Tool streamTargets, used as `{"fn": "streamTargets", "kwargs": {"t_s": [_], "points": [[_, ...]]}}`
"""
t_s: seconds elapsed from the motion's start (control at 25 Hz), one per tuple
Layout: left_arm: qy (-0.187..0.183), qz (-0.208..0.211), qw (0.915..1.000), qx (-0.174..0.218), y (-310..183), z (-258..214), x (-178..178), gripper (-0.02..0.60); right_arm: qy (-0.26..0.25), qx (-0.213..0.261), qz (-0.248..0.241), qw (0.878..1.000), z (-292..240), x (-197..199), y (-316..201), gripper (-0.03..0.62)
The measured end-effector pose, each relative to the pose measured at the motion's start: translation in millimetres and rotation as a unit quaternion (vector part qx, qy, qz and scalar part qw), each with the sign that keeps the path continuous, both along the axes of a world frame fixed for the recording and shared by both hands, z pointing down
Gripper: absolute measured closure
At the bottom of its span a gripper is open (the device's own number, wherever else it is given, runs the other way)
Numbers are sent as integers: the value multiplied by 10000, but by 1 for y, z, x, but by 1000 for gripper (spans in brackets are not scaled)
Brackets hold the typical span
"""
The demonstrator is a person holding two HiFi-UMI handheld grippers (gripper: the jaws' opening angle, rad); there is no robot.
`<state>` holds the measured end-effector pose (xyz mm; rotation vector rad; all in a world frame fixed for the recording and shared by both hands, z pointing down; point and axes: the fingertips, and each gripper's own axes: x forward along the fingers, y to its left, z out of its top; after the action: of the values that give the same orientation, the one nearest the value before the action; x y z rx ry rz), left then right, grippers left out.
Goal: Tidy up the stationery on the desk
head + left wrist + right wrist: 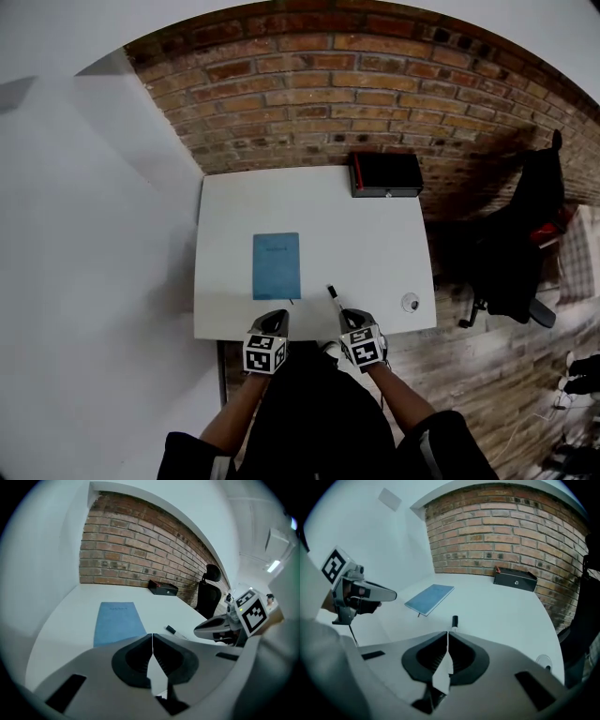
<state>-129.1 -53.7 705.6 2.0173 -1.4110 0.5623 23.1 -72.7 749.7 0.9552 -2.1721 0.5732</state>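
Stationery to tidy comes down to two loose pieces, a marker pen [334, 297] and a blue notebook [277, 266], both flat on the white desk [375, 239]. A black box [385, 174] sits at the far right corner.

Your right gripper [351, 317] is the nearer one to the pen. The barrel lies just ahead of its tips, near the front edge. Its long axis runs away from you, leaning slightly left, with the dark cap at the far end. In the right gripper view it lines up almost with the way the gripper points, so the jaws would close across the barrel, which looks a fair approach.

Your left gripper [275, 320] sits below the notebook's near short edge, and the book's long side runs straight away from it.

Both pairs of jaws are pressed fully together with nothing between them. You would need to spread the right pair before dropping over the pen.
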Motion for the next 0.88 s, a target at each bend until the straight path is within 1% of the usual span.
{"fn": "streamTargets", "kwargs": {"t_s": [0.16,0.24,0.32,0.4,0.48,0.72,0.88], "points": [[-6,187,9998,-93,21,1,21,565,331,-17,-152,9993,12,4,8,568],[18,214,9997,-151,28,4,26,565,493,12,-204,9986,14,6,10,567],[19,224,9995,-203,32,6,27,565,542,24,-237,9982,15,5,11,560],[32,217,9995,-232,32,8,27,565,609,-16,-334,9976,20,3,12,528],[62,215,9995,-241,29,8,27,565,701,-78,-397,9967,25,4,11,510],[116,218,9992,-304,19,12,14,565,915,-234,-226,9953,40,6,7,510],[152,250,9990,-348,11,15,8,565,915,-403,-94,9949,42,5,7,510]]}}
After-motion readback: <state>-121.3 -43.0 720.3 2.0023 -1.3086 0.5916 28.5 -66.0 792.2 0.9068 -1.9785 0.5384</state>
